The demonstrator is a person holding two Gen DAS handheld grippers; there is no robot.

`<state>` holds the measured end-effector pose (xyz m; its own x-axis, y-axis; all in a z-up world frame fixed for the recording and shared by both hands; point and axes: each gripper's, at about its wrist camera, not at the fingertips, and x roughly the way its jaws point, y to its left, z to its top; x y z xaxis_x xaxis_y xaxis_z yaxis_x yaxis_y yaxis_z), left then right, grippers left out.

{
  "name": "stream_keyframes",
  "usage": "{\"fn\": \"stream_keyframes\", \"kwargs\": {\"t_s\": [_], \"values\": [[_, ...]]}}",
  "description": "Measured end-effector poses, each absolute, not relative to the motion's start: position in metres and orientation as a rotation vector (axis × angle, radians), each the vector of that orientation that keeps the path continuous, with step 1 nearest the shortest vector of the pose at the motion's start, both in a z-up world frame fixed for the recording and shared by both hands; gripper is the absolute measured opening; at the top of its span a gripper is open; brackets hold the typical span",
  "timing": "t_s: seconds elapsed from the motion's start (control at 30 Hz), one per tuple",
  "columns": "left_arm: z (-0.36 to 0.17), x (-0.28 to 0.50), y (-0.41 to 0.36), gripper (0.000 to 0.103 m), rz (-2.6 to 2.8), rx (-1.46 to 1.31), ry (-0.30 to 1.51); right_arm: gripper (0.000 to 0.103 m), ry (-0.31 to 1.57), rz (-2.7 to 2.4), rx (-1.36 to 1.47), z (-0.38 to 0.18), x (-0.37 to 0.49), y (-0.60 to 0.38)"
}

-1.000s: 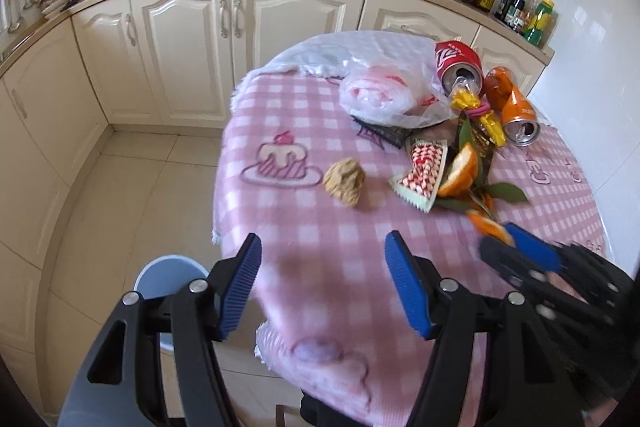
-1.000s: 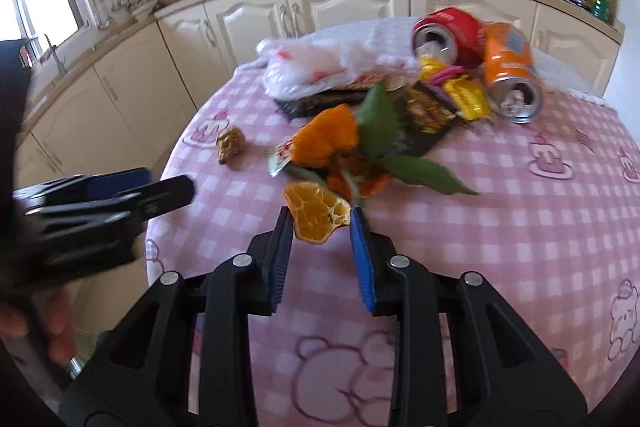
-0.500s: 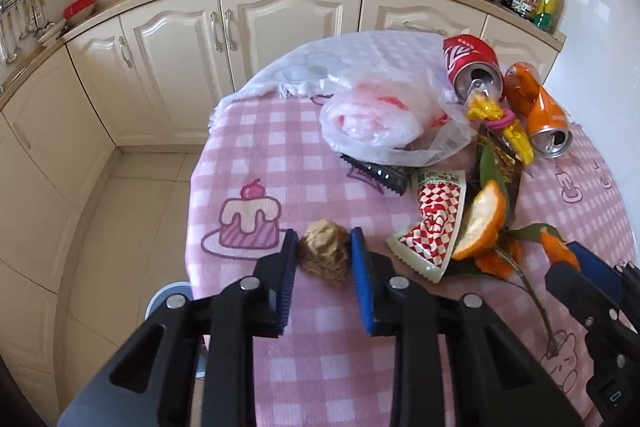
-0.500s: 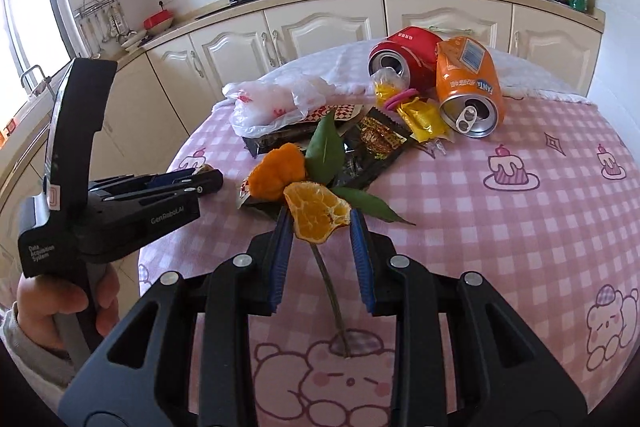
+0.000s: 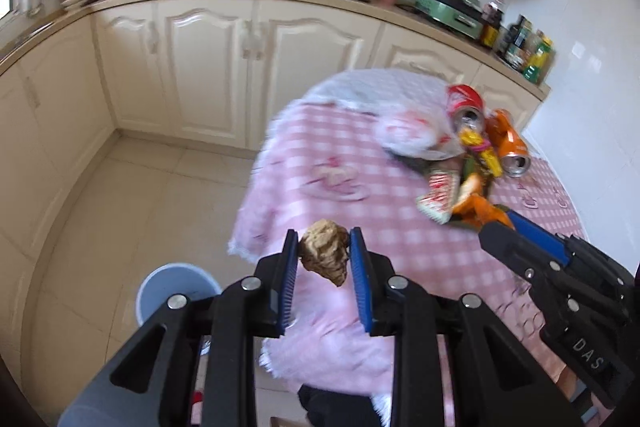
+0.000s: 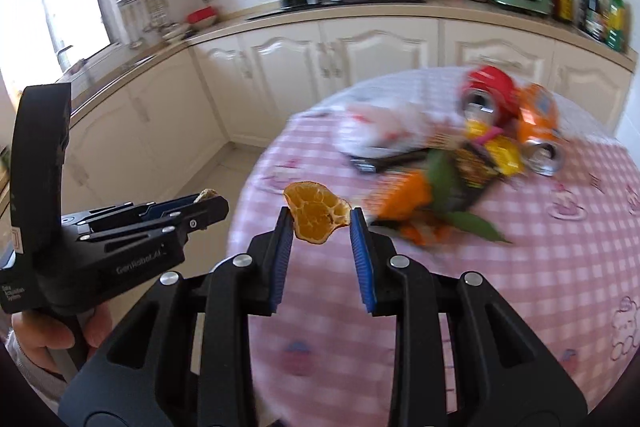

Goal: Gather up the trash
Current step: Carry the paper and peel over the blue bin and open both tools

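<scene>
My left gripper [image 5: 324, 251] is shut on a crumpled brown paper wad [image 5: 325, 256], held in the air over the near edge of the round table [image 5: 392, 251]. My right gripper [image 6: 318, 221] is shut on a piece of orange peel [image 6: 316, 213], lifted off the pink checked cloth. On the table's far side lie a red can [image 6: 486, 89], an orange can [image 6: 540, 123], a plastic bag [image 5: 408, 131], snack wrappers [image 5: 438, 195], more peel and leaves [image 6: 448, 195]. A pale blue bin [image 5: 172, 293] stands on the floor, below and left of the left gripper.
Cream cabinets [image 5: 224, 67] run along the back under a counter with a stove, pots and bottles. A white wall [image 5: 592, 107] stands close to the table's right side. Tiled floor [image 5: 120, 203] lies between cabinets and table. A hand [image 6: 44, 341] holds the left gripper's handle.
The left gripper reached the paper wad, shut on it, then lifted it back toward the table's near edge. The right gripper raised the orange peel off the cloth and drew back.
</scene>
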<state>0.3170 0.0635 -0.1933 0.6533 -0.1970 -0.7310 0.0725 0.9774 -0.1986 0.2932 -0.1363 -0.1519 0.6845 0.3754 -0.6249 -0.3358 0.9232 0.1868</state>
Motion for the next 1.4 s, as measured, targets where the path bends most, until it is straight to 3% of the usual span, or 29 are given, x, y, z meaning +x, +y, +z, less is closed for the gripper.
{"fn": "stream_keyframes", "kwargs": {"t_s": [0.3, 0.7, 0.73, 0.8, 1.4], "values": [[-0.227, 0.277, 0.184, 0.025, 0.044, -0.257, 0.896, 0.029, 0.800, 0.626, -0.038, -0.179, 0.291, -0.007], [-0.297, 0.273, 0.298, 0.025, 0.218, -0.416, 0.999, 0.031, 0.961, 0.709, -0.172, -0.269, 0.338, 0.134], [-0.300, 0.275, 0.302, 0.025, 0.222, -0.420, 1.004, 0.032, 0.964, 0.707, -0.174, -0.274, 0.343, 0.141], [-0.307, 0.280, 0.311, 0.025, 0.233, -0.426, 1.017, 0.050, 0.966, 0.698, -0.181, -0.283, 0.353, 0.150], [-0.360, 0.327, 0.301, 0.025, 0.198, -0.430, 1.126, 0.057, 0.965, 0.567, -0.161, -0.310, 0.377, 0.114]]}}
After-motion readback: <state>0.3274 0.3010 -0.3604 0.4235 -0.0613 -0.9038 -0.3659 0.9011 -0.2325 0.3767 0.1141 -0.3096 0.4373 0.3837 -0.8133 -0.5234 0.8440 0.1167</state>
